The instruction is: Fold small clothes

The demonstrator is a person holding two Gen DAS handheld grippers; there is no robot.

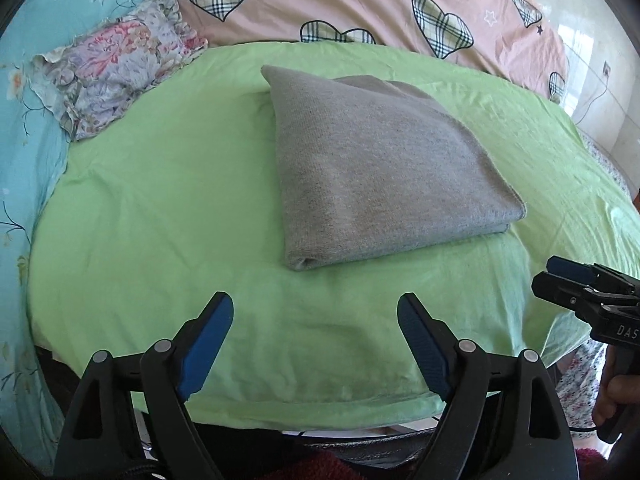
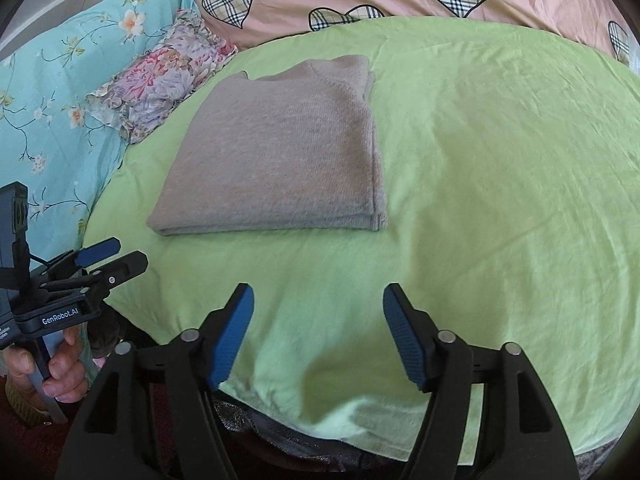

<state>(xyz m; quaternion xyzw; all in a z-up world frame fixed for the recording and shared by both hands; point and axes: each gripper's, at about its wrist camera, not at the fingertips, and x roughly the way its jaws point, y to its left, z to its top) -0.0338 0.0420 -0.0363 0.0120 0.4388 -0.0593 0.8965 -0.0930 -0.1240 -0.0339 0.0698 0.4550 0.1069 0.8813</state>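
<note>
Blue quilt [image 1: 36,92]: far left of bed, floral print; runs along left edge of green sheet.
Pillow [image 1: 116,64]: small, frilled, flowered; lies on blue quilt, lower corner overlapping far left edge of green sheet; near sweater, not touching.
Left hand [image 2: 48,364]: seen in right wrist view only, low left, wrapped round grip of left tongs.
Left tongs [image 1: 316,316]: spread wide, nothing between blue pads; hover over near part of green sheet, short of sweater, apart from it. In right wrist view, same tool at far left [image 2: 116,256], seen side-on, tips pointing toward sheet, printed "GenRobot.AI" on body.
Green sheet [image 1: 160,208]: covers middle of bed, lightly creased; carries sweater.
Sweater [image 1: 380,168]: grey knit, folded to a flat stacked rectangle, several layers visible at near edge; lies on green sheet, middle to far part, left of centre in right wrist view [image 2: 280,152]. Neckline visible at far edge in right wrist view. Touched by neither tongs.
Pink quilt [image 1: 360,4]: plaid hearts, across far side of bed behind green sheet.
Right tongs [image 2: 318,316]: spread wide, empty; hover over near edge of green sheet, well short of sweater and right of it. In left wrist view, same tool enters at right edge [image 1: 556,276], side-on; gap not readable from that angle.
Right hand [image 1: 612,400]: partly seen at lower right edge of left wrist view, on handle.
Wall [image 1: 592,60]: pale tiles, far right behind bed.
</note>
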